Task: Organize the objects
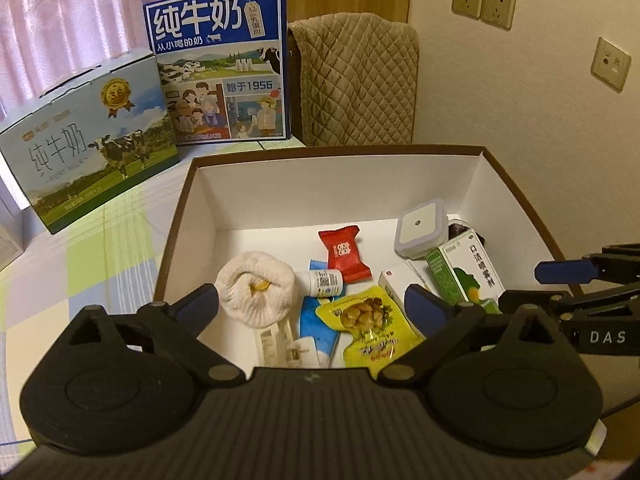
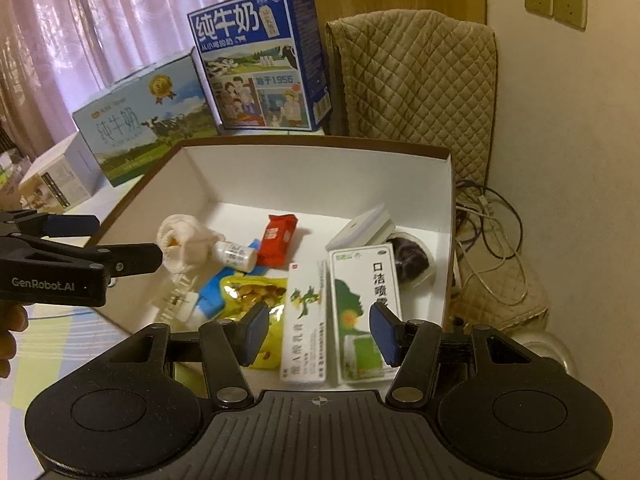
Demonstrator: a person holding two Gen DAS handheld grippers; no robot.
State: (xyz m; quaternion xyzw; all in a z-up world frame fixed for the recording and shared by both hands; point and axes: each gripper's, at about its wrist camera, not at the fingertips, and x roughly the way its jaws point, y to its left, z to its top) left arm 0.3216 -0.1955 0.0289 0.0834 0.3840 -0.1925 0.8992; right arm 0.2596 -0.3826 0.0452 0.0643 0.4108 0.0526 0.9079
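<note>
Your white-lined box [image 2: 448, 208] sits on the checked tablecloth [image 1: 80, 264], holding a rolled white cloth [image 1: 256, 294], a red snack packet [image 1: 342, 254] and a yellow nut pouch [image 1: 368, 320]. A dark round thing [image 2: 410, 260] hides half behind the green spray carton [image 2: 366, 300], marked 口洁喷雾. Your left gripper [image 1: 312, 300] and right gripper [image 2: 318, 332] both hang spread apart, holding nothing. Behind, two milk cartons [image 1: 220, 64] read 纯牛奶.

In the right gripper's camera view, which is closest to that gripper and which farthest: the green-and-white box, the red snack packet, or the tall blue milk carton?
1. Green-and-white cardboard box, by the right gripper.
2. Red snack packet, mid-box.
3. Tall blue milk carton, behind the white storage box.
</note>
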